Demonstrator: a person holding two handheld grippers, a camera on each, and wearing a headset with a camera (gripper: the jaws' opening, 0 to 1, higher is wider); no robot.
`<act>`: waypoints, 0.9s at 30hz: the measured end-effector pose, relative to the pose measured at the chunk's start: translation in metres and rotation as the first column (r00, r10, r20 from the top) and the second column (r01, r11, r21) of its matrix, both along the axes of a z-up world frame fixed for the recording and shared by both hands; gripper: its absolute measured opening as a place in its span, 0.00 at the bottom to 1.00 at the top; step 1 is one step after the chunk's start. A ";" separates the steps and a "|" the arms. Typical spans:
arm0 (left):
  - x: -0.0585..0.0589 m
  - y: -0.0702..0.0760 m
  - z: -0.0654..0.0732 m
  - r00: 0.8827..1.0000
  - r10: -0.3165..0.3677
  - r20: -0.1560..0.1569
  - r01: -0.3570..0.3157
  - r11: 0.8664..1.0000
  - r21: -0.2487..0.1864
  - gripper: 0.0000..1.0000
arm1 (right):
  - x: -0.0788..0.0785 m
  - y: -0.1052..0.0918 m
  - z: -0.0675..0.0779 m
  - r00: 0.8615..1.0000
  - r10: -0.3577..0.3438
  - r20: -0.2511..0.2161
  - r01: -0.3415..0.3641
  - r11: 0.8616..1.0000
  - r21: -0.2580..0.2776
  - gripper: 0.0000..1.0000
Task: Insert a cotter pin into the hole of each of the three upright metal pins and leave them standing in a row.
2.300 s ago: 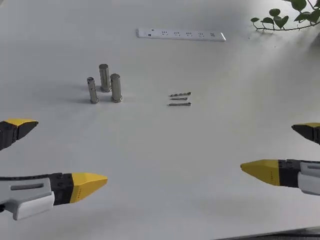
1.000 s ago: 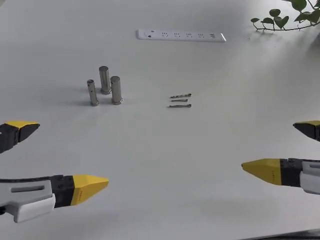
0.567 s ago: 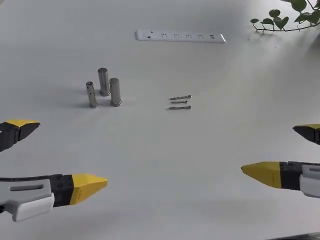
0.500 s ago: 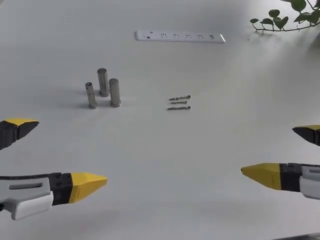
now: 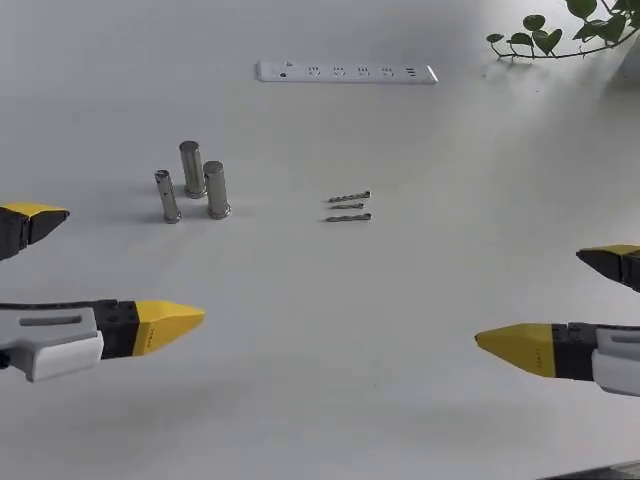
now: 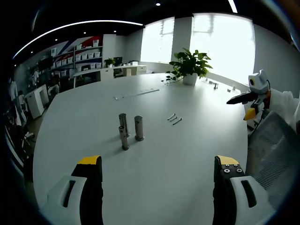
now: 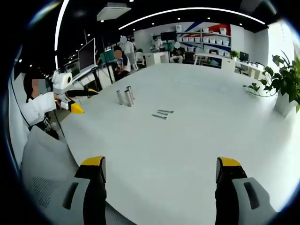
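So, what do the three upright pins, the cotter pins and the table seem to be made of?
Upright pins: metal, probably steel; silver-grey, with a dull sheen along the barrels. Cotter pins: thin metal, likely steel too; grey with a faint glint, too small to tell more. Table: smooth white top, matte, perhaps laminate or painted board; it shows soft shadows and no grain.

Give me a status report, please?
Left gripper and right gripper open, empty. Metal pins upright, clustered; cotter pins lying loose nearby. Nothing blocking.
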State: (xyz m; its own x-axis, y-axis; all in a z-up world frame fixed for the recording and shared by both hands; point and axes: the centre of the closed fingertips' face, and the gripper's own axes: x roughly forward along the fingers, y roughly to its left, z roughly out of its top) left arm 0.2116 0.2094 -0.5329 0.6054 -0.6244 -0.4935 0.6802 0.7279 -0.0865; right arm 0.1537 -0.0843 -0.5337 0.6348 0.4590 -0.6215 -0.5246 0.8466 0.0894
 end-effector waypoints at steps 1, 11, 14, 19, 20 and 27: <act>0.003 0.001 -0.001 1.000 0.001 0.001 -0.001 1.000 0.005 0.99 | -0.001 0.000 -0.001 1.000 -0.002 -0.004 0.002 1.000 -0.002 0.96; 0.046 0.000 0.004 0.999 0.034 0.027 -0.031 0.994 -0.101 0.99 | -0.007 0.003 -0.008 1.000 -0.012 -0.022 0.013 1.000 0.014 0.96; 0.059 0.001 0.007 0.998 0.027 0.055 -0.021 0.995 -0.098 0.99 | -0.008 0.002 -0.009 1.000 -0.014 -0.025 0.015 1.000 0.011 0.95; 0.074 0.003 0.000 0.998 0.019 0.059 -0.014 0.996 -0.086 0.90 | -0.008 0.000 -0.007 0.999 -0.024 -0.023 0.025 1.000 0.012 0.95; 0.078 0.004 -0.003 0.998 0.022 0.053 -0.017 0.996 -0.083 0.84 | -0.008 -0.001 -0.007 0.999 -0.026 -0.023 0.026 1.000 0.010 0.95; 0.095 0.008 -0.018 0.999 0.029 0.034 -0.026 0.996 -0.084 0.72 | -0.009 -0.003 -0.006 0.999 -0.034 -0.026 0.034 0.999 0.004 0.95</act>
